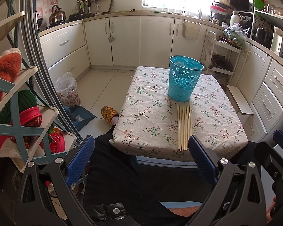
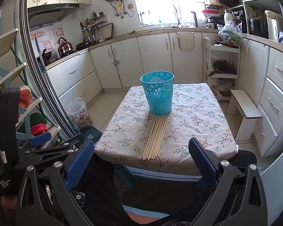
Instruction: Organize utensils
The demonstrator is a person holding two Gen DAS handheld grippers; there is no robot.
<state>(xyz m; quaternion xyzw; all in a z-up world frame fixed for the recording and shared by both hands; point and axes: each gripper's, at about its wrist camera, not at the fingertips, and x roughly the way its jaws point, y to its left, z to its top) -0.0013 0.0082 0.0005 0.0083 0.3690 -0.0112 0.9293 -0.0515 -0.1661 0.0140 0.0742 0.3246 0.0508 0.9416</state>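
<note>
- Left gripper (image 1: 141, 157): blue-padded jaws spread wide, nothing between them. It hangs low over the person's dark-trousered lap, short of the table's near edge. In its own view the right-hand pad sits just beside the near tips of the chopsticks, apart from them.
- Table (image 1: 151, 120): small, under a floral cloth, straight ahead of both grippers.
- Chopsticks (image 1: 183, 128): a flat row of pale bamboo sticks lying side by side on the cloth. Long axis runs away from the person, near ends close to the table's front edge, far ends just short of the basket's foot. From the left wrist they lie ahead and right of centre; from the right wrist (image 2: 156, 137) they lie ahead and nearly centred, canted slightly so the far tips lean right.
- Basket (image 1: 184, 80): teal plastic, perforated flower pattern, upright, mouth open, empty as far as can be seen; stands behind the sticks' far ends.
- Right gripper (image 2: 141, 158): jaws likewise released and wide, holding nothing, back from the table edge.
- Judgement: nothing is sorted yet. The sticks sit closer to the right gripper's centre line, so it looks better placed; closing across the sticks, not along them, is what the pick calls for.
</note>
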